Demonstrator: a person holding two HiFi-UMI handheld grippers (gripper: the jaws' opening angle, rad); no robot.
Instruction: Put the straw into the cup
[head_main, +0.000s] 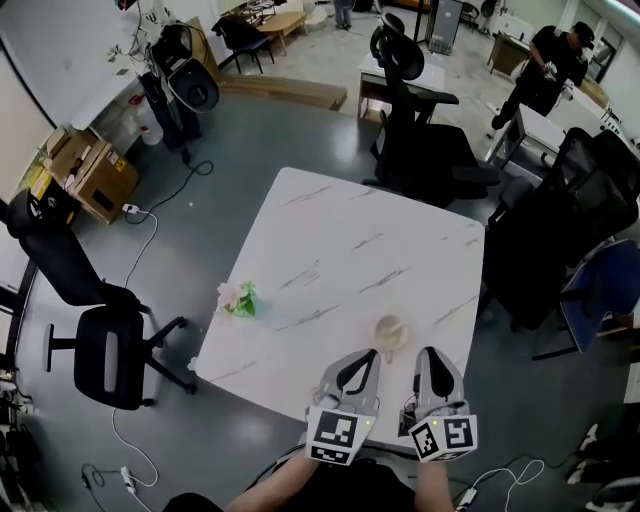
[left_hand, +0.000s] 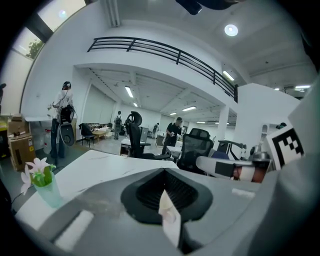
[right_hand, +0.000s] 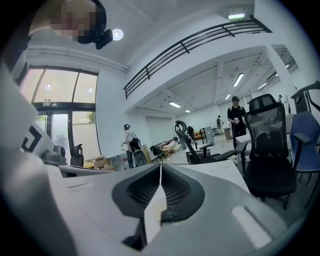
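Left gripper (head_main: 366, 358): jaws pressed together. Right gripper (head_main: 426, 355): jaws likewise closed. Cup (head_main: 388, 328) on table (head_main: 330, 230), just ahead, between both grippers.

The left gripper (left_hand: 164, 175) fills the lower frame, its grey jaws pressed together so that the black ribbed pads meet along one seam. A pale sliver shows in that seam, and what it is cannot be told. Beyond the jaws lies a white marbled table (left_hand: 100, 165), with a small green vase (left_hand: 47, 192) of pink flowers near its left edge. Black office chairs (left_hand: 192, 147) stand behind the table. A person (left_hand: 62, 112) stands far left, below a railed balcony (left_hand: 160, 52).
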